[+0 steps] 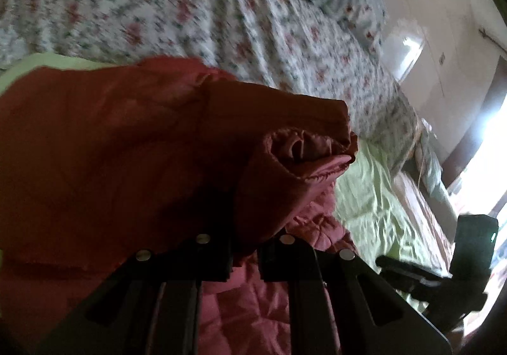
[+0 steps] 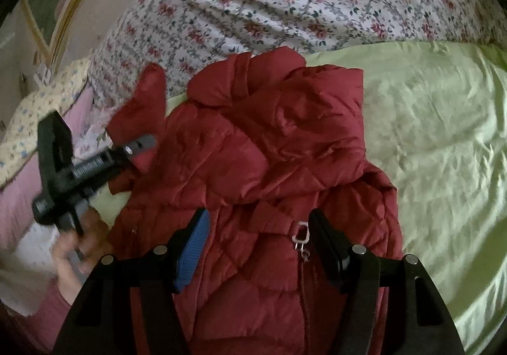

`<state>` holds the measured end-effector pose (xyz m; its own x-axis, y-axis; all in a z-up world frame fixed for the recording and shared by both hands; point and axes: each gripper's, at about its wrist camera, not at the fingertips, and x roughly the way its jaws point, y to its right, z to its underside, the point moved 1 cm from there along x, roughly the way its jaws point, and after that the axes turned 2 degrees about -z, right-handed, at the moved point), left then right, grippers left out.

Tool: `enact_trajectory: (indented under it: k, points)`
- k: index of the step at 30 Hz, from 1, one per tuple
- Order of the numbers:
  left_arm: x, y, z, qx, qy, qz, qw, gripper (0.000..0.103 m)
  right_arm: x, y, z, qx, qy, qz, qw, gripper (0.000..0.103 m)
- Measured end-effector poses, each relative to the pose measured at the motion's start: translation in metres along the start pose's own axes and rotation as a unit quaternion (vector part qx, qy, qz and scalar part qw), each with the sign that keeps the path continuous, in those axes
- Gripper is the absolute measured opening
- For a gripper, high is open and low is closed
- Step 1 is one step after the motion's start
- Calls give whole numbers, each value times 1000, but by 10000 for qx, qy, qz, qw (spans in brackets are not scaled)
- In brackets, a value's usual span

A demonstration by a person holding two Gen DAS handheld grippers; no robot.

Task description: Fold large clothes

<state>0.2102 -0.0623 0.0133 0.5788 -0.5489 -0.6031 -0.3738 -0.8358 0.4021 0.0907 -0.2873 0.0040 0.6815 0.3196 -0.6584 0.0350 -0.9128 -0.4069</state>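
Jacket: red quilted jacket (image 2: 259, 158) lies on the bed's green sheet (image 2: 427, 139), body unfolded.
Left gripper (image 1: 244, 255): clamped on the sleeve (image 1: 126, 146), lifted.
Right gripper (image 2: 258, 241): jaws apart, empty, above the zipper pull (image 2: 301, 236).
Remaining: sleeves, body folds.

Left gripper (image 2: 144, 142) is clamped tight, apparently on red fabric, a hand (image 2: 71, 255) wrapped around its handle. Right gripper (image 2: 258, 247) hangs with jaws apart, pads touching nothing.
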Motion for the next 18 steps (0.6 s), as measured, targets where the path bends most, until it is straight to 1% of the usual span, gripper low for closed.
enact_trajectory:
  k: [5, 9, 12, 14, 16, 18]
  points:
    - [34, 25, 20, 249, -377, 138, 9989, 9, 3, 23, -12, 403, 88, -61, 9991, 68]
    - [50, 41, 36, 455, -566, 79, 9973, 9, 9, 36, -25, 754, 170, -254, 9967, 68]
    - [53, 48, 40, 578, -588, -35, 9966, 9, 17, 39, -37, 919, 209, -466, 9945, 68]
    - [55, 47, 40, 583, -579, -43, 9966, 9, 27, 40, -46, 1058, 199, -664, 9920, 68]
    - [56, 46, 39, 568, -577, -35, 9967, 9, 39, 42, -51, 1185, 138, -840, 9893, 68]
    - [59, 47, 40, 637, -596, -100, 9961, 9, 56, 45, -54, 1355, 38, -919, 9865, 68]
